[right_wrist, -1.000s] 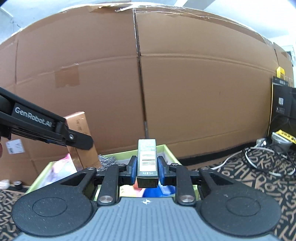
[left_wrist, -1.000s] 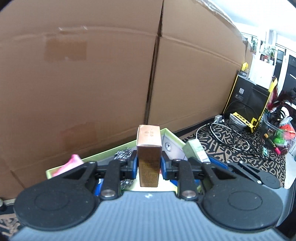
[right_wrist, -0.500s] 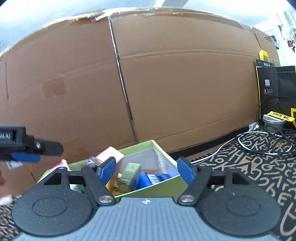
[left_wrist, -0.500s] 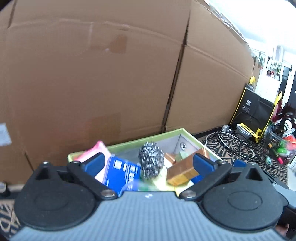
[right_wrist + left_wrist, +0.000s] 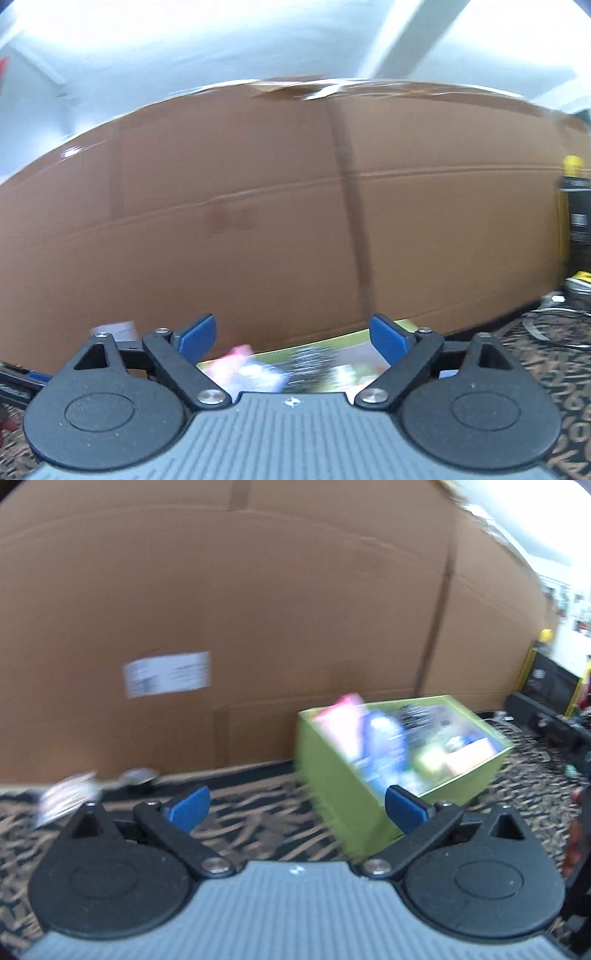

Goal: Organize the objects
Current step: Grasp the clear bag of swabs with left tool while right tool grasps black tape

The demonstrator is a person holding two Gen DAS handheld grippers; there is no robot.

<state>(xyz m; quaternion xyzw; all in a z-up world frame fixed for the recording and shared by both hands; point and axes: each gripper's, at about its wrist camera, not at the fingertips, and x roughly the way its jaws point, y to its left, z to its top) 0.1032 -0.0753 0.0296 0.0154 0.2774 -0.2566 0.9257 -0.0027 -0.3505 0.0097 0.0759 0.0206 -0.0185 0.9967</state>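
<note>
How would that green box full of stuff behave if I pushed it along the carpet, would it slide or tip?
The green box looks like thin card, so its walls may flex under a push. It sits low and wide and filled with items, so tipping seems unlikely. The patterned carpet would probably drag on it, so expect a reluctant, jerky slide.

The green box [image 5: 332,775] at three o'clock of the left wrist view holds blurred pink, blue and yellowish items, perhaps packets. Behind it stands a plain brown cardboard wall [image 5: 258,609] with a white label [image 5: 167,674] at nine o'clock. The carpet [image 5: 258,812] is black with a tan pattern; both grippers' pads [image 5: 195,338] are blue on black arms.
</note>
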